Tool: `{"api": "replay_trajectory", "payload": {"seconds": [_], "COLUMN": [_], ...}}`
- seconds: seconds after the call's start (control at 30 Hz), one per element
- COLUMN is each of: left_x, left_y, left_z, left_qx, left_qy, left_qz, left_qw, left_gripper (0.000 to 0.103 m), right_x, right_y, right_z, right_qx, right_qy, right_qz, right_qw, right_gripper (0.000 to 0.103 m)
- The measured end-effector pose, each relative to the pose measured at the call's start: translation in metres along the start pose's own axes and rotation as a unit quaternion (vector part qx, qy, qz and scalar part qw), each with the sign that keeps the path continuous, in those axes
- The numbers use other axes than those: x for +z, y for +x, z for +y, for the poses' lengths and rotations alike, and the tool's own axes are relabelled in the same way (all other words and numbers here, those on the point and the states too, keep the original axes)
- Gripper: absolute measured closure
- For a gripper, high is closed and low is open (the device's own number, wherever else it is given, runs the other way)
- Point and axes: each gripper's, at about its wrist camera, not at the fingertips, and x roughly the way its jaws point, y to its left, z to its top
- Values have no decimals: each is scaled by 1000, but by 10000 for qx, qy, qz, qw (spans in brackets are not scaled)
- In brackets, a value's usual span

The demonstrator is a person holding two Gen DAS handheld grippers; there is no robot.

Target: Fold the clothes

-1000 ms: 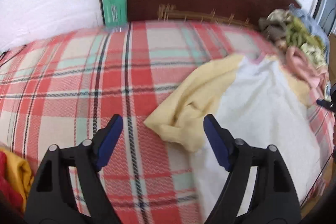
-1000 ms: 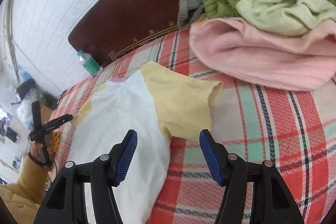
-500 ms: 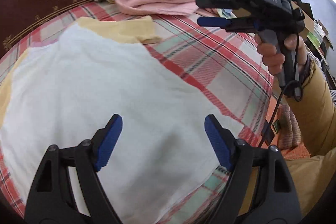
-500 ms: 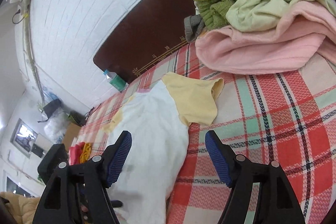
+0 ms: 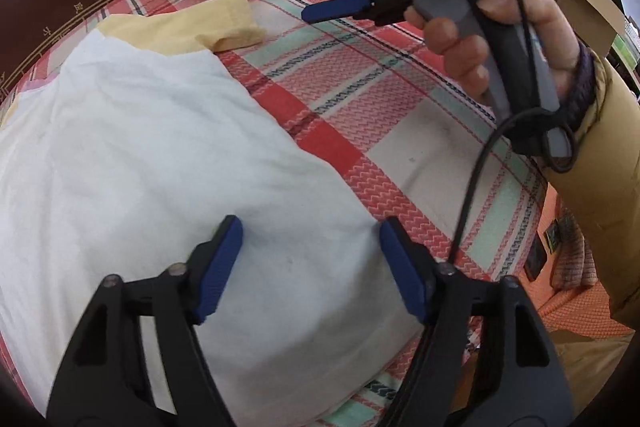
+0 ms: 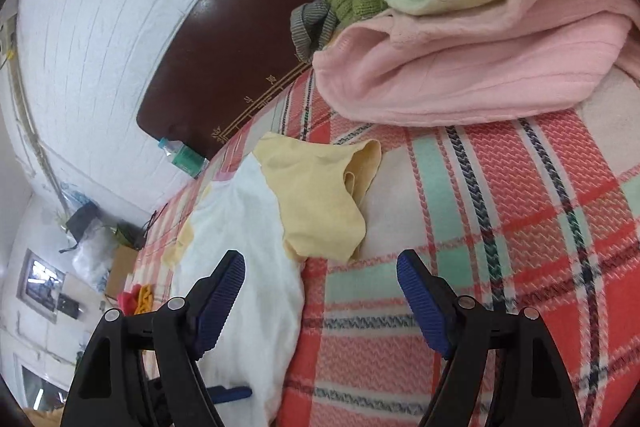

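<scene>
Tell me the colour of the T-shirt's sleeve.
Pale yellow; the sleeve joins a white body, clearest in the right wrist view.

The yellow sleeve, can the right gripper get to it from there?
Probably yes. The right gripper is open and points at the yellow sleeve, which lies flat on the blanket with nothing between them. The clothes pile sits farther back.
</scene>
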Motion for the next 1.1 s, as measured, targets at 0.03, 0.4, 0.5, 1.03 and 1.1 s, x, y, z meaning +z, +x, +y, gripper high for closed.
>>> {"api": "replay_trajectory", "payload": {"seconds": [0.03,0.4,0.5,1.03,1.1], "left_x": [0,-10,-14,-27,-22], "left_y": [-2,-11,-15,-44,-41], "left_z": [3,47,58,84,83], "left_qx": [6,-684,-928,-1551,-1602], "left_qy": [-58,-1133,-1389,-1792,-1723], "left_qz": [-38,-91,-135,-576,-640], "left_qw": [10000,9912,9859,9698,9698], "left_gripper": [53,90,90,42,17], "right_x": [2,20,22,21,11], "right_y": [6,63,56,15,-4], "right_z": [1,6,14,58,43], "right_qx": [-1,-89,24,-90,260], "right_qy": [-17,-136,-215,-600,-296], "right_qz": [14,350,206,103,101], "right_qw": [10000,9993,9996,9981,9992], "right_gripper": [23,90,93,58,55]}}
